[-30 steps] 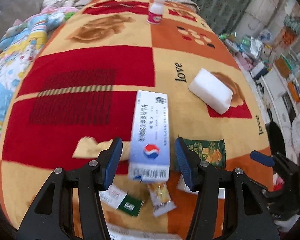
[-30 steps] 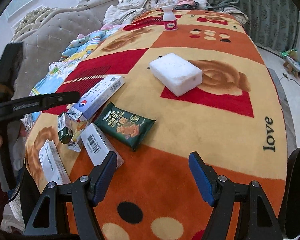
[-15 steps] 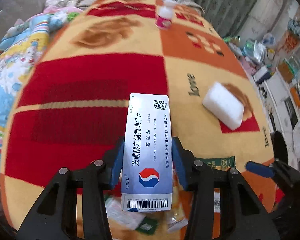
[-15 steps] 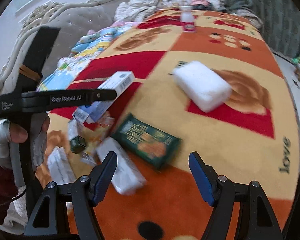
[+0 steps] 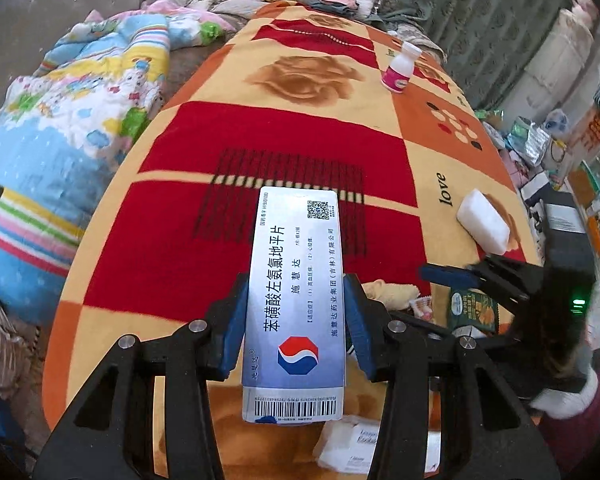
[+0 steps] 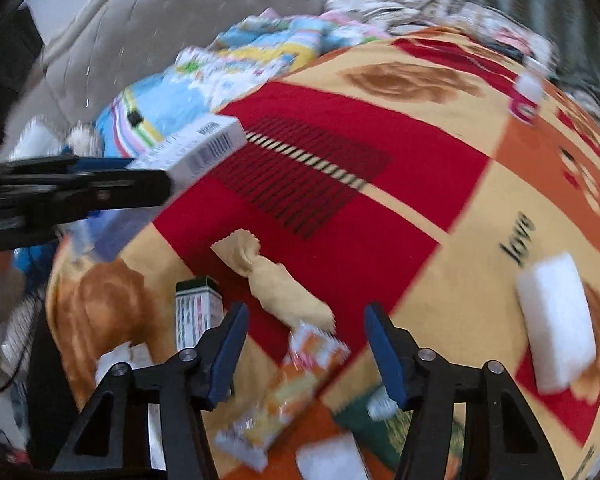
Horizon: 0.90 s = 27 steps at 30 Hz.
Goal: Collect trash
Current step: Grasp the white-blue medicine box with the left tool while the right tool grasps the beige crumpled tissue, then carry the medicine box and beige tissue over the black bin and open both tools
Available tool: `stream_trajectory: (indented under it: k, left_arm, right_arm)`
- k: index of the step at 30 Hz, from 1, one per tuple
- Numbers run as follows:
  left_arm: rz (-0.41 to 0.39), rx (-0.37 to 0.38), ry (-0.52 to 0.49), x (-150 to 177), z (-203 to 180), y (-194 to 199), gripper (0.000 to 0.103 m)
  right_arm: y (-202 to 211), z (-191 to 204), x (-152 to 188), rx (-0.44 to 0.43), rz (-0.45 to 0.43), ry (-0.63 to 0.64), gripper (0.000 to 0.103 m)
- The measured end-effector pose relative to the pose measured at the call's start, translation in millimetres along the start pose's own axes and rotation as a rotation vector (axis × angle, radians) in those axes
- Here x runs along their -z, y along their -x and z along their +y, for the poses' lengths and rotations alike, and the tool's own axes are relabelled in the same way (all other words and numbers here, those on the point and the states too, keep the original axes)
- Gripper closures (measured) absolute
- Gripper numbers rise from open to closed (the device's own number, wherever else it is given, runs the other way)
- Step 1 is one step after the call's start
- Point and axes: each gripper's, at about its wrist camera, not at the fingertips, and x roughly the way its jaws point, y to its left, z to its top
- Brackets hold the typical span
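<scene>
My left gripper (image 5: 296, 284) is shut on a long blue-and-white medicine box (image 5: 296, 308), held clear above the patterned blanket (image 5: 300, 140). From the right wrist view the same box (image 6: 196, 148) juts out of the left gripper (image 6: 100, 184) at the left. My right gripper (image 6: 306, 312) hangs over a yellow wrapper (image 6: 276, 280) and an orange-and-white sachet (image 6: 300, 372). Its jaws are closing, and the pads touch neither. A green snack bag (image 5: 474, 312) lies under the right gripper (image 5: 452, 272).
A white foam block (image 6: 556, 320) and a small pink-labelled bottle (image 5: 400, 66) stand farther out on the blanket. A small green-and-white box (image 6: 198, 312) and other white boxes (image 5: 356, 444) lie near the front edge. A colourful quilt (image 5: 60, 160) lies left, and clutter right.
The left gripper shut on the medicine box, lifted it off the blanket and carried it left. The right gripper swung left from the green bag to the wrappers, its jaws narrowing.
</scene>
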Motion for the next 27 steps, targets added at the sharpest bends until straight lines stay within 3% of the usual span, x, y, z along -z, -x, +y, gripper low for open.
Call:
stream_trajectory:
  k: [3, 7, 13, 20, 27]
  left_arm:
    - [-0.002, 0.014, 0.017, 4, 5, 2, 0.059]
    - [-0.001, 0.042, 0.036, 6, 5, 3, 0.059]
    - [-0.014, 0.079, 0.016, 5, -18, 7, 0.059]
    - [-0.023, 0.122, -0.026, 11, -61, 8, 0.059]
    - [-0.023, 0.147, -0.084, 24, -106, 5, 0.059]
  right_arm:
    - [-19, 11, -11, 0.01, 0.041, 0.068, 0.056]
    - [-27, 19, -15, 0.034, 0.035, 0.116, 0.083]
    - [3, 3, -9, -0.006, -0.033, 0.018, 0.085]
    - [60, -19, 13, 0.03, -0.136, -0.075, 0.085]
    - [92, -44, 54, 0.067, -0.164, -0.191, 0.085]
